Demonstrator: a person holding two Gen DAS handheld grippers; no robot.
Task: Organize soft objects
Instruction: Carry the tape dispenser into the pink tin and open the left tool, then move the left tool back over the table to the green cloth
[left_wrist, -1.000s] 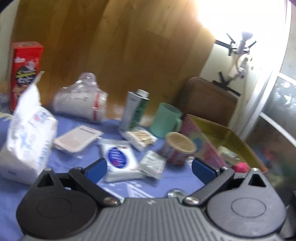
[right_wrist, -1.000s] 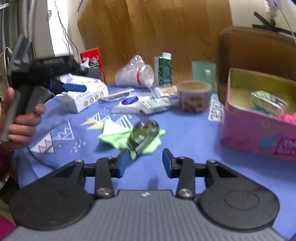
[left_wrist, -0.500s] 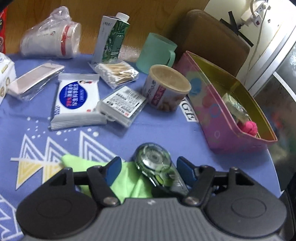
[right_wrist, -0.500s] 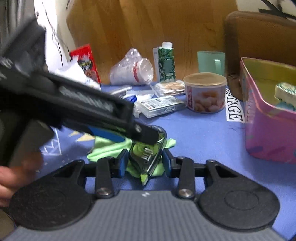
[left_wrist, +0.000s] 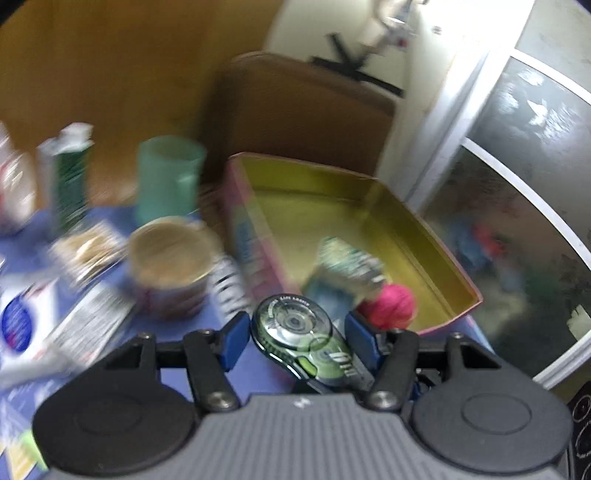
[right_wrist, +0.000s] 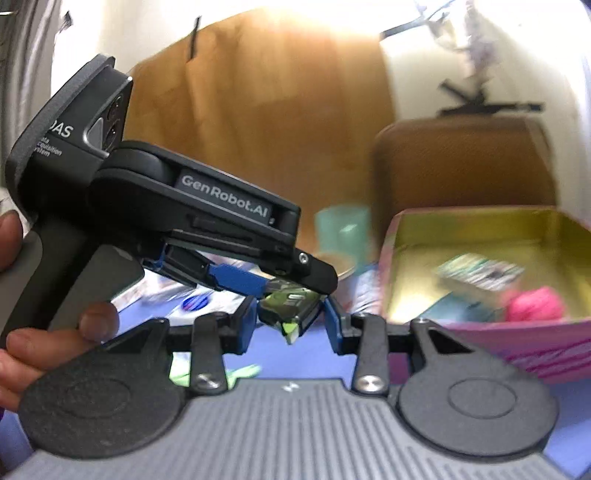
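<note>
Correction tape (left_wrist: 301, 338), between closing left hand-held gripper (left_wrist: 295, 338) pads

Heavy motion blur, window glare overhead, fisheye-warped edges

**Tape dispenser between closing jaws**

The left hand-held gripper (left_wrist: 295, 334), jaws closing, has a green tape dispenser (left_wrist: 301, 336) between its blue pads. Just beyond the dispenser stands a pink tin (left_wrist: 247, 221) holding a pink ball (left_wrist: 393, 304); left of it, a blurred cup (left_wrist: 170, 266).
</note>
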